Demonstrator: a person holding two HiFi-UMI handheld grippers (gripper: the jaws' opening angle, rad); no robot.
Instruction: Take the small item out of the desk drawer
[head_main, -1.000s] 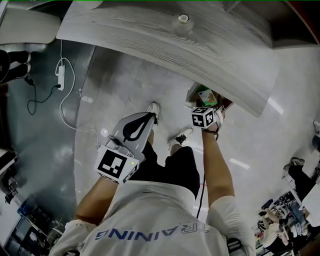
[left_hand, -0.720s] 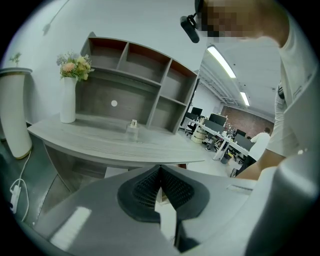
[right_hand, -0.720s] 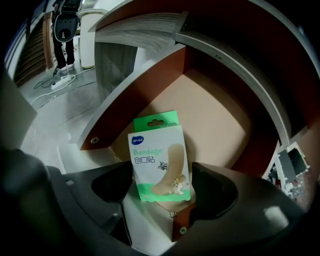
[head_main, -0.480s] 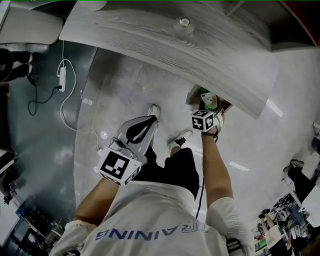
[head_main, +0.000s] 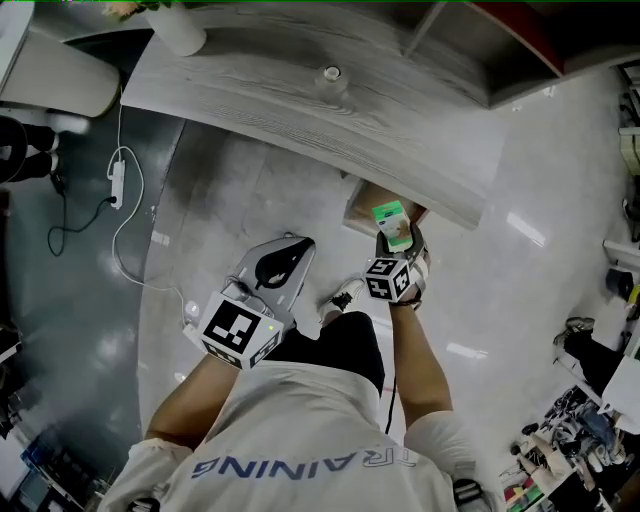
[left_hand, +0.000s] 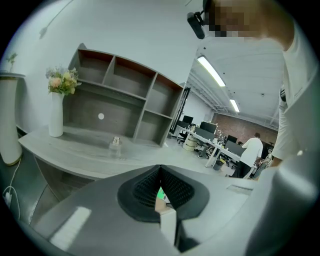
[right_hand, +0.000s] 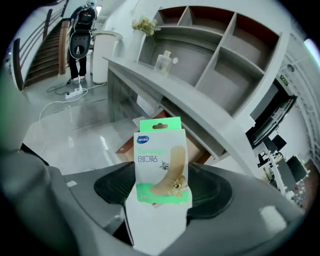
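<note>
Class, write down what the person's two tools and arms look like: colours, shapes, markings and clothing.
The left tool and right tool have smooth grey bodies with black ribbed pads inside. Each carries a white cube with black square markers. The person wears a white short-sleeved shirt with grey lettering.

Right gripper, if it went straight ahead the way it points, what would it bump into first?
Probably the open drawer under the desk; the bandage box that the right gripper holds would touch first. Depth is unclear.
</note>
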